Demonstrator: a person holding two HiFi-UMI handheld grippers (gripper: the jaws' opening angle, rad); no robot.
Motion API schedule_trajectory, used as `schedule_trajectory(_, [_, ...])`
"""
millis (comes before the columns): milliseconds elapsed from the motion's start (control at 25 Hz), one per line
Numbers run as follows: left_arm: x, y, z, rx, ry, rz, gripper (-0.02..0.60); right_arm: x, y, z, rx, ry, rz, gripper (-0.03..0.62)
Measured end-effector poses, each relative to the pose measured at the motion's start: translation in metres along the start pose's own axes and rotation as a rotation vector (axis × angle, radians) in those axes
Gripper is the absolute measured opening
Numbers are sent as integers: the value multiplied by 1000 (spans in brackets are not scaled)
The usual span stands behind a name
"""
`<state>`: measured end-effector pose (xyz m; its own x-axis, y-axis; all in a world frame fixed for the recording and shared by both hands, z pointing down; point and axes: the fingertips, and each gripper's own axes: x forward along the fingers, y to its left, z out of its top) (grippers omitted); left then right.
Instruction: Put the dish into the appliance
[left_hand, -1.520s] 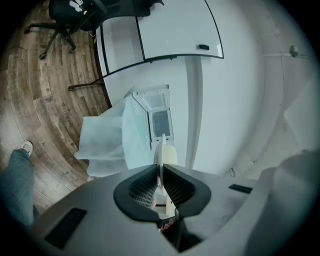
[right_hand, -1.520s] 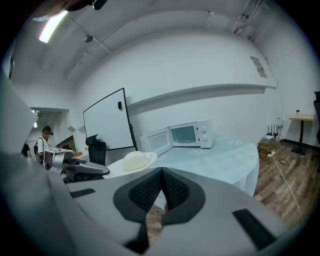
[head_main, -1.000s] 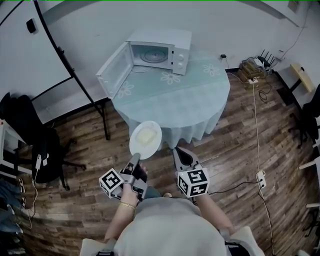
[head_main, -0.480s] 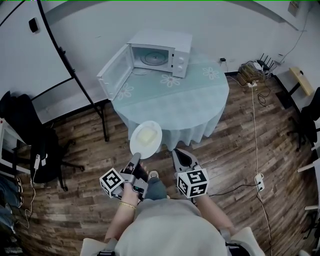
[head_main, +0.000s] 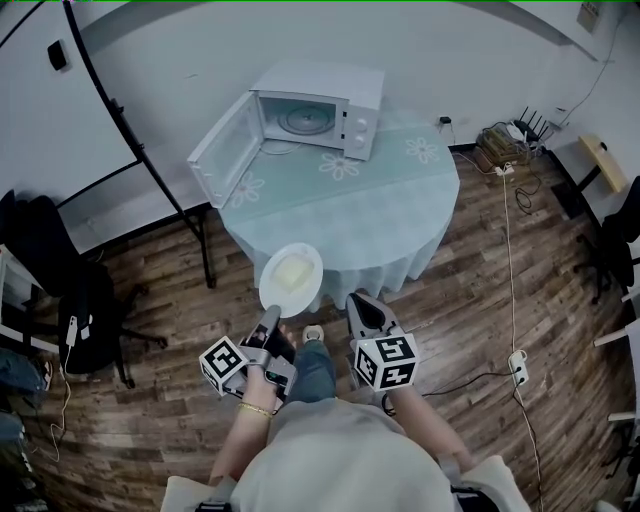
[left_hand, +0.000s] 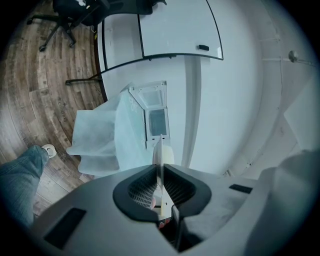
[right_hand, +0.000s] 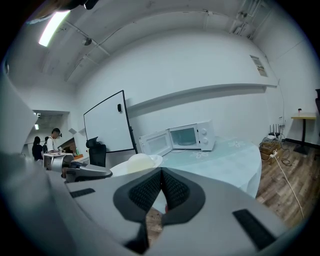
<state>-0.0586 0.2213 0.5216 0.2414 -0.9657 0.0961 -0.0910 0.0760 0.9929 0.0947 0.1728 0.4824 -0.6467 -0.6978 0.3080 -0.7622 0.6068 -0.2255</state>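
Wood floor (head_main: 150, 420) underfoot. A jeans leg (head_main: 315, 372) and shoe (head_main: 313, 332) have swung forward under the grippers over the last second, so the person is mid-step toward the table.

Left gripper (head_main: 271, 314): jaws narrow, clamped on the near rim of the dish (head_main: 291, 277). Same hold as a second ago, and the left gripper view shows the plate edge-on between the pads. Right gripper (head_main: 358, 300): jaws pressed together with nothing in them, carried just beside the left one.

The dish is a white plate with a pale mound of food. It is held in the air in front of the body, about level, at the near edge of the round table (head_main: 380, 215) and not resting on it.

Microwave (head_main: 318, 108) sits at the table's far side, door (head_main: 225, 150) swung wide, cavity looks empty. It has barely shifted in the head view.

Judgement: carry phase, grip steady. The dish is well apart from the microwave, so the approach and the insertion both remain.
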Motion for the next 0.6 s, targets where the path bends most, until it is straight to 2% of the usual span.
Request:
schedule_trajectory(440, [81,8,35,-24,10,-2,44,66,-41,24,-10,3,-18,6])
schedule_trajectory(600, [112,12,54,-23,15,19,44,97,-56,36,-15,3,-22,6])
